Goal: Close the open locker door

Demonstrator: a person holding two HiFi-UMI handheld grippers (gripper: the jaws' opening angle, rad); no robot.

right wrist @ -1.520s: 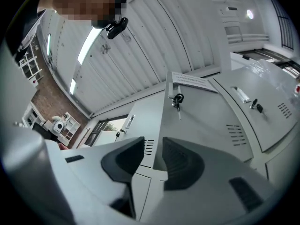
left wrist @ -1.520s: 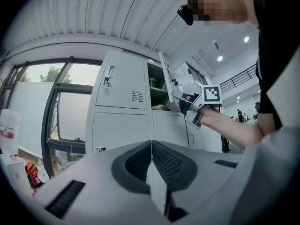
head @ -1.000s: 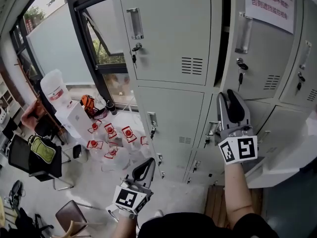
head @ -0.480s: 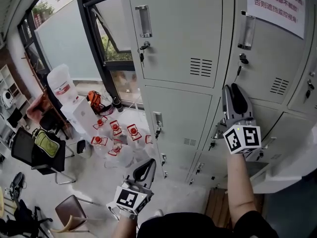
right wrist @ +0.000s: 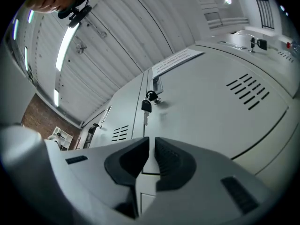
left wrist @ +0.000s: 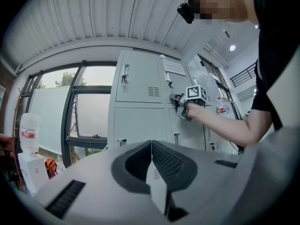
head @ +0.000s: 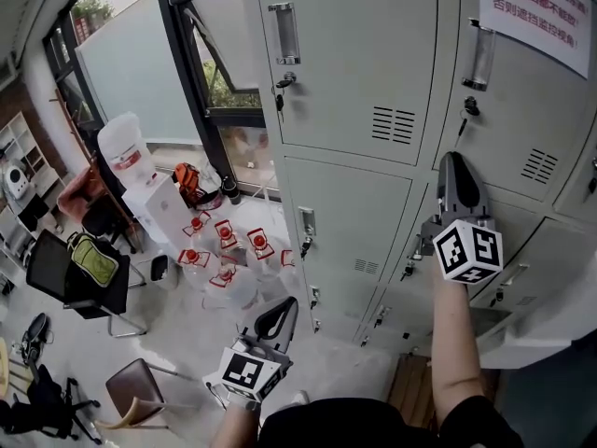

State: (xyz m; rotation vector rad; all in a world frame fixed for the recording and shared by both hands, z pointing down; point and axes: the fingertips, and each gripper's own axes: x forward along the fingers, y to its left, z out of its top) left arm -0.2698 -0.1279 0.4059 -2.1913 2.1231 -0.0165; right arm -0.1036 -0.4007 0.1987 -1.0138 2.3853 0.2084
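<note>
- Grey lockers (head: 345, 82) are ranged along one wall beside a window (head: 140, 54), above a pale floor (head: 177, 343).
- Nearest, the left gripper (head: 280, 314) is held low and idle, its jaws pressed together on nothing.
- Higher up, the right gripper (head: 458, 168) is laid tip-first on the locker door (head: 522, 119), low on its left edge below the key (head: 469, 110). Its jaws are all but together, with nothing between them.
- That door appears almost flush with its neighbours, so the closing push is judged to be near its end. A last firm press until the edge seats is called for.
- Counted: two grippers, two hanging keys, one notice (head: 536, 7), one big water jug (head: 126, 147), two chairs. The red-capped bottles (head: 229, 233) on the floor are too clustered to be counted.
</note>
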